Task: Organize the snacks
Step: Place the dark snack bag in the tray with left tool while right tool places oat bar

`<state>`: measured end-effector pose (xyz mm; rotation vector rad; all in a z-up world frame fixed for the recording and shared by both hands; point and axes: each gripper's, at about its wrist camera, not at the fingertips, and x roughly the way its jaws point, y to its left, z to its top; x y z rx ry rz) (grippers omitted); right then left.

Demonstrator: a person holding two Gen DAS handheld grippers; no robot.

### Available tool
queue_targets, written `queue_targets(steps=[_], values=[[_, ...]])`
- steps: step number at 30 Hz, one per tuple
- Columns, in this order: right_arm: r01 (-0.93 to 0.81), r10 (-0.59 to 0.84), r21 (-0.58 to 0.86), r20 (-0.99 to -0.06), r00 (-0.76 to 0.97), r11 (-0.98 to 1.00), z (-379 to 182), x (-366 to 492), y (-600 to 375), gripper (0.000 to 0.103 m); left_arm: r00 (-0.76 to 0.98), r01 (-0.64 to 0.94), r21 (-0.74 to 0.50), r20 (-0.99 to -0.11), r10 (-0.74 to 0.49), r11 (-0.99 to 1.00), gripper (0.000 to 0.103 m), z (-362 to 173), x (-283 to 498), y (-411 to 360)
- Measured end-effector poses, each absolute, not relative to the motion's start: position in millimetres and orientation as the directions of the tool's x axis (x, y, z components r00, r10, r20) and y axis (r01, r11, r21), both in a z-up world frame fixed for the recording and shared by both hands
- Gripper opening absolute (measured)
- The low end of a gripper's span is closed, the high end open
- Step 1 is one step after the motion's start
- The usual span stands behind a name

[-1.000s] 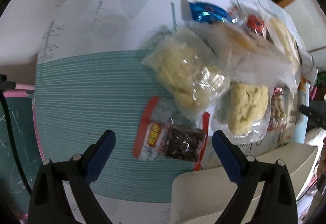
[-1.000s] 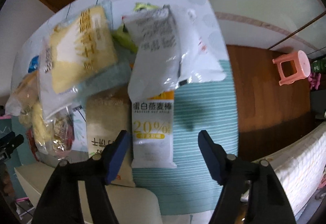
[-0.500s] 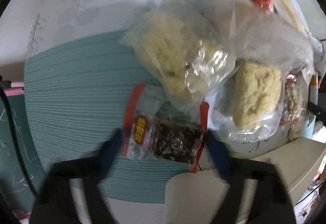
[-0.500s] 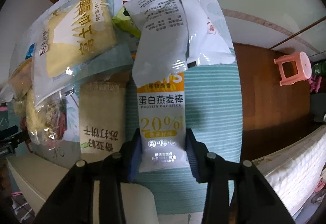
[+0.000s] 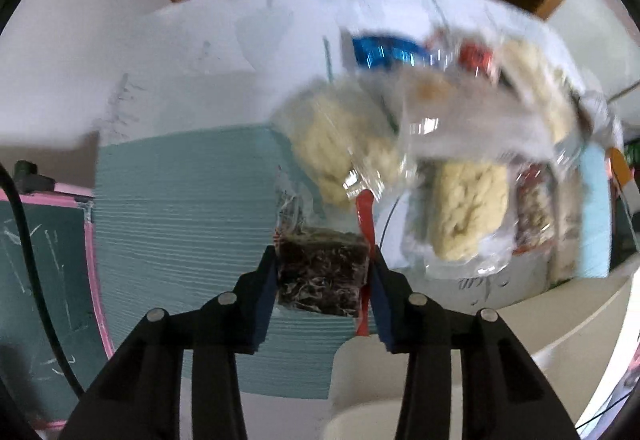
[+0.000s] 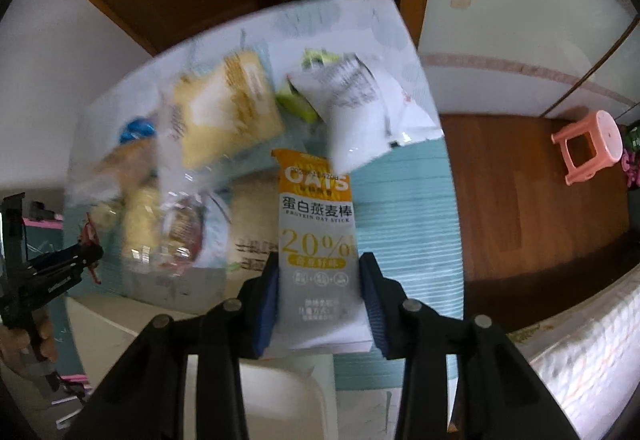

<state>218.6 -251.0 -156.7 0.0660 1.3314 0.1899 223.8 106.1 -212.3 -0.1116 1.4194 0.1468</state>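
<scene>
Left wrist view looks almost straight down on the left gripper (image 5: 323, 280), whose blue fingers (image 5: 267, 292) have just been closing and now pinch a clear red-edged packet of dark snack (image 5: 322, 282) from both sides, its upper end hanging over the teal striped mat (image 5: 180, 220). Behind it, a heap of clear bags of pale yellow snacks (image 5: 344, 147) lies on the tabletop (image 5: 200, 59), blurred, with something blue and shiny (image 5: 380, 49) at the far end, perhaps a foil wrapper. Right wrist view shows the right gripper (image 6: 319, 280), its fingers also just drawn in, clamped on the lower half of a white-and-orange oat stick packet (image 6: 318, 232) that stands up between them above the mat. Past it lie a yellow bag (image 6: 228, 107) and a white pouch (image 6: 356, 119). At the left edge a hand (image 6: 24, 340) holds the other gripper, and a pink stool (image 6: 588, 143) stands on the wooden floor (image 6: 520, 199).
</scene>
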Motion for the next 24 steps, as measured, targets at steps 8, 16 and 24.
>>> queue_targets(steps=[8,16,24], values=[[-0.192,0.293,0.243,-0.908,0.301,0.951,-92.3,181.0,-229.7,0.039,0.322,-0.123,-0.043,-0.947,-0.001,0.991,0.040,-108.5,183.3,98.4],[-0.305,0.342,0.265,-0.909,0.237,0.915,-90.2,109.8,-193.3,0.039,0.381,-0.009,-0.048,-0.924,-0.041,0.999,0.040,-51.7,113.6,46.0],[-0.327,0.261,0.205,-0.955,0.139,0.923,-133.8,66.0,-180.7,0.041,0.273,-0.001,-0.057,-0.960,-0.055,0.998,0.045,-100.7,75.0,23.0]])
